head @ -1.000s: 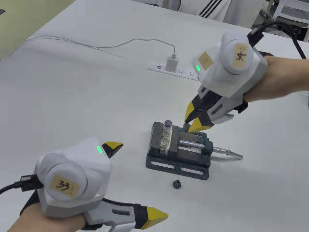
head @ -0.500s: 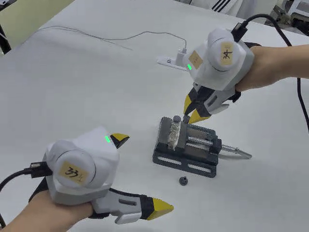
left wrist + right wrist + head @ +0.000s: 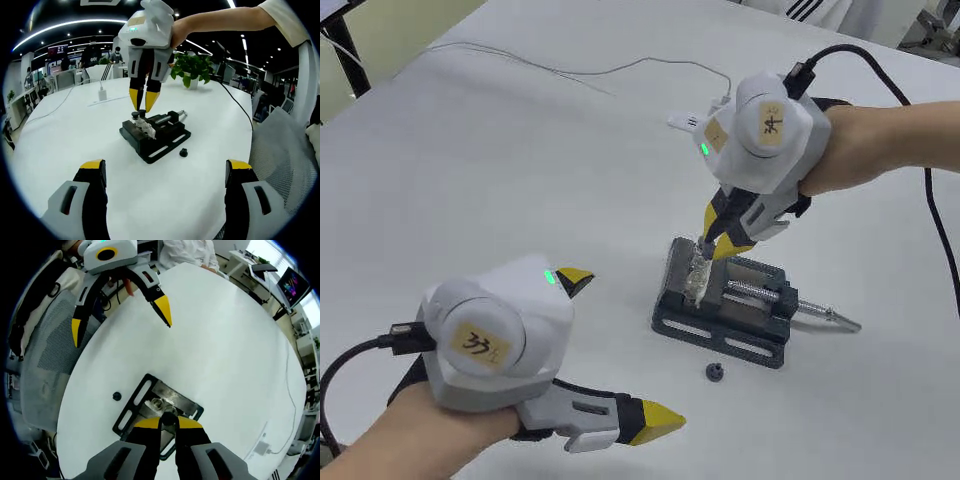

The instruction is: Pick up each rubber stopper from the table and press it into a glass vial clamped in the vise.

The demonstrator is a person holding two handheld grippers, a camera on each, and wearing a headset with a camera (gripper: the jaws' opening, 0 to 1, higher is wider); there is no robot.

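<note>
Your R gripper [image 3: 718, 243], jaws clamped on a dark rubber stopper [image 3: 168, 420], sits right over the clear glass vial [image 3: 697, 282] in the black metal vise [image 3: 740, 312]; L gripper [image 3: 618, 352] jaws wide apart.

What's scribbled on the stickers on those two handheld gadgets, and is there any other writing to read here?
"33", with a scribble after it: handwritten on the tan label of the left gripper.
"34", turned sideways: handwritten on the top label of the right gripper.
Side label on the right gripper: too blurred to read.
Background screen: too small to read.
</note>
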